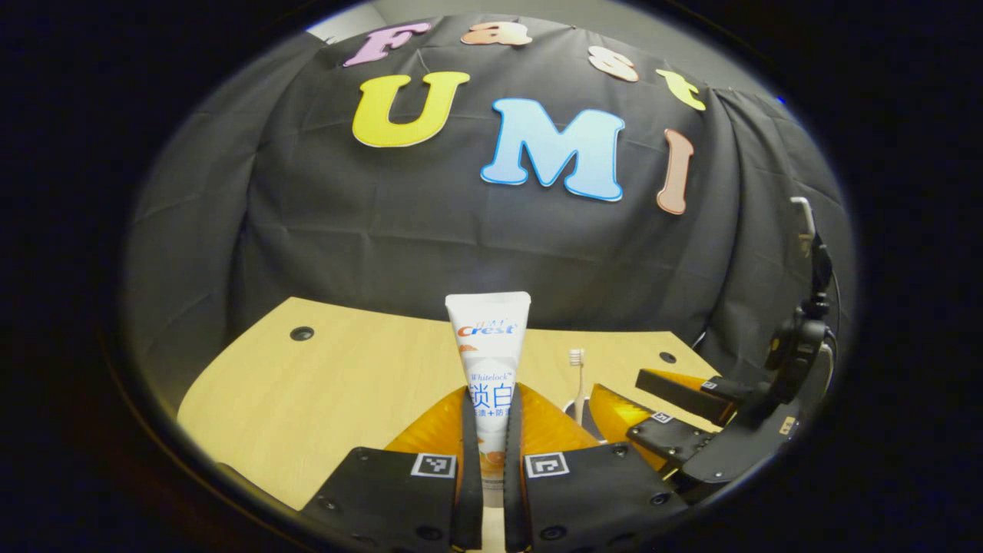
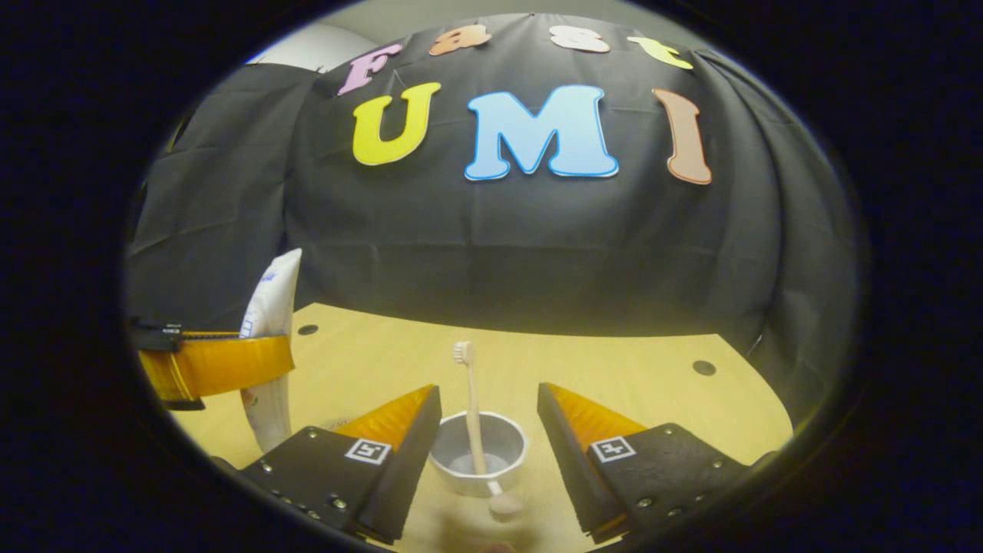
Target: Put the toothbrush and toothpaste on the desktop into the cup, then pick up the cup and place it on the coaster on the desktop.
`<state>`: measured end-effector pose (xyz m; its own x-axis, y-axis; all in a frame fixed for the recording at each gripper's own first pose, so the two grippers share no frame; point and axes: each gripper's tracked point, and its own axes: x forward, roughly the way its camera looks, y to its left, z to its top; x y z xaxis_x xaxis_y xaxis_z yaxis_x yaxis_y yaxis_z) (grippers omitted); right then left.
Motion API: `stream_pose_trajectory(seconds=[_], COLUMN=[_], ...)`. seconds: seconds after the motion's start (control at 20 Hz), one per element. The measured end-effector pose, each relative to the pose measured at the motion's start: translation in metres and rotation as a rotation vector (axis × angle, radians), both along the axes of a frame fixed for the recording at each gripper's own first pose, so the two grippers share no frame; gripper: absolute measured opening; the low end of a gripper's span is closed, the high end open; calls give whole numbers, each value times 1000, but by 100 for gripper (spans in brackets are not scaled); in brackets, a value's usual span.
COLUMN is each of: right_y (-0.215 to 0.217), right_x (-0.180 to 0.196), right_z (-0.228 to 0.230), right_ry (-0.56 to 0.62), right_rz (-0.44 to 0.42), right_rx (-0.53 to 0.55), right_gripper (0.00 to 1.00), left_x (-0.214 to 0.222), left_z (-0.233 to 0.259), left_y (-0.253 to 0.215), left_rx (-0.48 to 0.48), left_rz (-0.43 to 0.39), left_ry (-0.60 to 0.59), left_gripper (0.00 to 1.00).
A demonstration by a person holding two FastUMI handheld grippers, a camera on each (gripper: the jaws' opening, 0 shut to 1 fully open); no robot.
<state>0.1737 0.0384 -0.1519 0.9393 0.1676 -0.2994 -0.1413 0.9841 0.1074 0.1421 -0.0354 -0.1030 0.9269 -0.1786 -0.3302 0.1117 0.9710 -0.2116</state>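
A white toothpaste tube (image 1: 489, 353) stands upright, crimped end up, pinched between the fingers of my left gripper (image 1: 491, 393), which is raised over the wooden desktop (image 1: 322, 392). In the right gripper view the same tube (image 2: 270, 303) and left gripper (image 2: 273, 357) sit at the left. A small silver cup (image 2: 478, 453) rests on the desktop with a pale toothbrush (image 2: 470, 392) standing in it, bristles up. My right gripper (image 2: 489, 392) is open, one finger on each side of the cup, not touching it. In the left gripper view, the toothbrush head (image 1: 576, 358) rises beside the right gripper (image 1: 618, 384).
Black cloth walls the booth behind the desktop and around its sides. Small dark holes (image 2: 704, 367) dot the tabletop (image 2: 630, 376) near its far corners. A small rounded pale knob (image 2: 505, 503) lies at the cup's near side; I cannot tell what it is.
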Motion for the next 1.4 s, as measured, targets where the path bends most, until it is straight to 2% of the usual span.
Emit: stream_pose_trajectory(seconds=[0.35, 0.75, 0.95, 1.4], right_y=[-48, -104, -123, -128], right_x=[-16, -55, -71, -85], right_z=[36, 55, 47, 22], right_ry=[-65, -66, -47, 35], right_rz=[-77, -145, -159, -151], right_rx=[-10, -22, -48, -27], right_gripper=[80, 80, 80, 80], left_x=[21, 55, 73, 83], left_z=[11, 47, 34, -15], left_y=[-35, -86, -104, -132], left_rx=[-53, -128, -174, -111], left_rz=[-34, -94, -95, -128], left_ry=[-64, -234, -251, -217], left_gripper=[18, 18, 18, 18])
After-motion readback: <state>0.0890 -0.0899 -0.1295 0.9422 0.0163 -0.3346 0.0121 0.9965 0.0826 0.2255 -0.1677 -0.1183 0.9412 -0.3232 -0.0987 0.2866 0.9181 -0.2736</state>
